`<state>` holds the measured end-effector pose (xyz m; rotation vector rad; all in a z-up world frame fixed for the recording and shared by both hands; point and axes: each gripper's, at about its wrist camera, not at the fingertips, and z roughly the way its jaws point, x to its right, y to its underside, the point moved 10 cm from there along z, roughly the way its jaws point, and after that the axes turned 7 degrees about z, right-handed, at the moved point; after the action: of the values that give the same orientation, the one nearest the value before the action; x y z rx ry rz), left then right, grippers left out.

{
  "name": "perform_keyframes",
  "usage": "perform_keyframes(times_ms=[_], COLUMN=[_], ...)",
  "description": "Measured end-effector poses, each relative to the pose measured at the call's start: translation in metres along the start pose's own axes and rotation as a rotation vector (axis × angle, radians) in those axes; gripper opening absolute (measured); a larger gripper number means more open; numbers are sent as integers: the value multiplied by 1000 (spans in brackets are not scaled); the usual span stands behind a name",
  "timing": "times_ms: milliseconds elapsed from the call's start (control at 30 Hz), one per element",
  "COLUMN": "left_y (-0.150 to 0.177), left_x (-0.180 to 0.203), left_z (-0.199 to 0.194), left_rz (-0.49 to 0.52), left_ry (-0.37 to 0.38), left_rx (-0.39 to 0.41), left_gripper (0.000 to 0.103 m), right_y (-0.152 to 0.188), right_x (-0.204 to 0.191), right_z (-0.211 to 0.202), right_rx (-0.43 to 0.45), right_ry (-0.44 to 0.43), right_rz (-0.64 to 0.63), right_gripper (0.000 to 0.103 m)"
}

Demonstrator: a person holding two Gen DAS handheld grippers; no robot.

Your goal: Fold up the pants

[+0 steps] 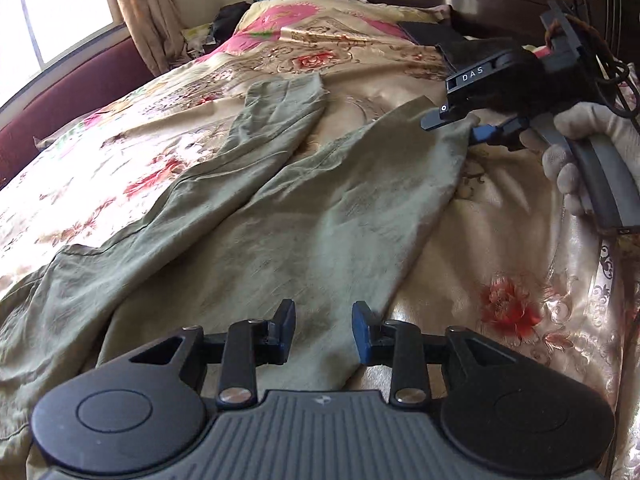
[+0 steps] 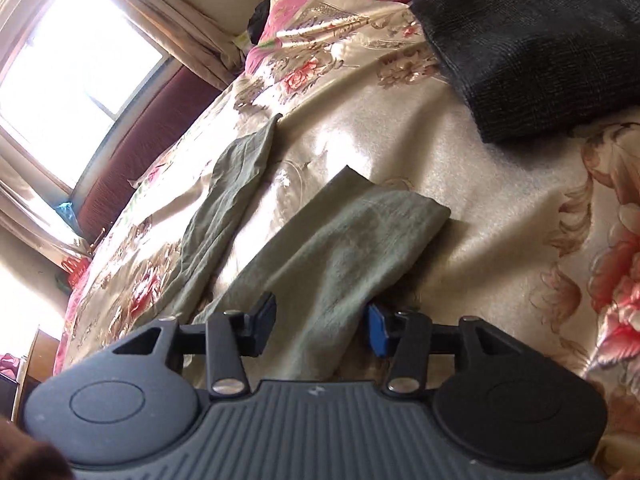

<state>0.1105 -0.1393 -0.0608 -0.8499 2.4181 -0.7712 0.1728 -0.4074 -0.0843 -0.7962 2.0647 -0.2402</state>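
While the olive-green pants (image 1: pixel 248 200) lie spread over the floral bedspread (image 1: pixel 520 280) with both legs splayed apart, the left gripper (image 1: pixel 323 330) hovers above the near leg, its jaws parted and empty. Only the left wrist view shows the right gripper (image 1: pixel 470 130), held by a white-gloved hand (image 1: pixel 568 160), at that leg's hem. The right wrist view alone shows its jaws standing apart with cloth between them and a dark knit garment (image 2: pixel 532 52) beyond.

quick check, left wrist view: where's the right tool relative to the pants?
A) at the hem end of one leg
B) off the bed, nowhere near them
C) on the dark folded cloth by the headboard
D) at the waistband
A: the right tool sits at the far hem corner of the nearer leg of the olive pants, with fabric between its fingers.
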Motion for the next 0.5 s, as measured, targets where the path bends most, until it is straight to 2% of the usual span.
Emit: perform_keyframes(times_ms=[33,67,133,267,300,367,433,467,500], left_y=[-2,-4,-9,-25,-29,-29,-20,-13,-7], left_x=[1,2,3,3,4,9,18,22,24], left_z=[2,5,7,0,-3,-5,4,7,8], left_rz=[7,10,23,32,24,7,8,16,26], left_ry=[-2,0,3,3,12,34,60,60,61], left_rx=[-2,-5,-4,37,51,64,31,12,4], left_gripper=[46,46,46,46,46,49,50,50,50], right_y=[-3,-7,-20,-53,-55,-50,-37,-28,-21], right_x=[4,6,-3,-50,-54,-46,-14,5,18], right_z=[2,3,-5,-64,-78,-88,-79,-69,-63], right_rx=[-10,-31,-29,106,128,123,96,47,5], right_ry=[6,-12,-76,-192,-192,-122,56,167,241], right_rz=[20,58,93,-52,-86,-138,-194,-228,-243], right_gripper=[10,4,4,4,4,7,8,10,10])
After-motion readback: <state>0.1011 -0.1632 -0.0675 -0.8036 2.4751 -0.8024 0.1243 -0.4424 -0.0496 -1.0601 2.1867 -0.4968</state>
